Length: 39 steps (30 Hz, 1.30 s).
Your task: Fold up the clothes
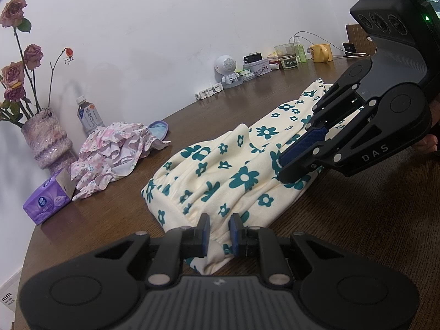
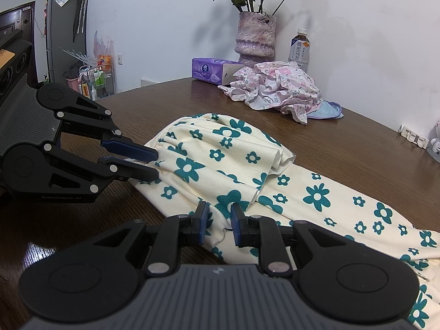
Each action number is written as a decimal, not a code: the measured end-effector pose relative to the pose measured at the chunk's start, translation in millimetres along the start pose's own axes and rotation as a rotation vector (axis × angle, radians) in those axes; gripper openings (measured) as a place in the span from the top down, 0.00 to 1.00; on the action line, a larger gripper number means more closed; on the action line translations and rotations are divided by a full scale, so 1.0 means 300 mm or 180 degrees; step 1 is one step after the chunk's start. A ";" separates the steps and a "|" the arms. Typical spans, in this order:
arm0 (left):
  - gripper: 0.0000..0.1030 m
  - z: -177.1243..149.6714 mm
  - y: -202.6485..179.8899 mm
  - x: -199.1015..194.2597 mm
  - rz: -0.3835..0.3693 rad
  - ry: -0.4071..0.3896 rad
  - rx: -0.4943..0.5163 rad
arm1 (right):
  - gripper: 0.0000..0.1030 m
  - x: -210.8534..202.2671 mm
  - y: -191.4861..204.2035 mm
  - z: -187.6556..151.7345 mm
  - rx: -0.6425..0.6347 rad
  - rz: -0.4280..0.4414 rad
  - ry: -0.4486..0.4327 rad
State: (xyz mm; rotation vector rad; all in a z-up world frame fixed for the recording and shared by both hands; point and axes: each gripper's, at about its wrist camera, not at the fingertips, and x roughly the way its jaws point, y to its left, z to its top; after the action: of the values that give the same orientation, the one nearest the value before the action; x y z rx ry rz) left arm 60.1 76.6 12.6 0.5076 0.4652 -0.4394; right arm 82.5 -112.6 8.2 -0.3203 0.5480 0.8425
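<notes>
Cream trousers with teal flowers (image 1: 220, 170) (image 2: 316, 192) lie lengthwise on the brown wooden table (image 1: 104, 220), partly folded over with an elastic waistband bunched near the left end. My left gripper (image 1: 220, 233) (image 2: 156, 163) is at the waistband end, its fingers narrowly apart with a fold of the fabric pinched between the blue pads. My right gripper (image 2: 219, 217) (image 1: 280, 166) sits further along the near edge and is shut on a bunched ridge of the same cloth. Both grippers are low, close to the tabletop.
A crumpled pink floral garment (image 1: 110, 148) (image 2: 280, 88) lies beyond, with a light blue cloth under it. Near it stand a purple vase of roses (image 1: 46, 140), a tissue pack (image 1: 46, 200) and a bottle (image 1: 88, 115). A small robot figure (image 1: 227, 68), a yellow mug (image 1: 320, 52) and jars line the wall.
</notes>
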 end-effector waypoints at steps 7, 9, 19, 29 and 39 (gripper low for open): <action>0.86 0.003 -0.012 -0.001 0.0055 0.0017 -0.0008 | 0.82 0.000 0.000 0.000 0.0002 0.0002 0.0000; 0.86 0.004 -0.016 -0.001 0.0071 0.0022 -0.0010 | 0.82 0.000 -0.002 0.000 0.0008 0.0008 0.0001; 0.85 0.019 -0.061 -0.013 0.0189 0.0090 0.0093 | 0.81 -0.018 -0.012 -0.017 0.0000 0.0120 0.0021; 0.70 0.093 0.009 -0.094 0.0149 -0.0113 0.0198 | 0.56 -0.105 -0.040 0.037 -0.0073 0.0013 -0.0352; 0.74 0.104 0.056 0.048 -0.0150 0.0214 0.0394 | 0.60 0.068 0.009 0.152 -0.0517 0.0171 -0.0004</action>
State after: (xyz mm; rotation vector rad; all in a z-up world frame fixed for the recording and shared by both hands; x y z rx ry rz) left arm 89.7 68.6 35.4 0.6335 0.5176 -0.4996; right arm 106.5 -76.8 33.5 -0.4550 0.4897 0.9415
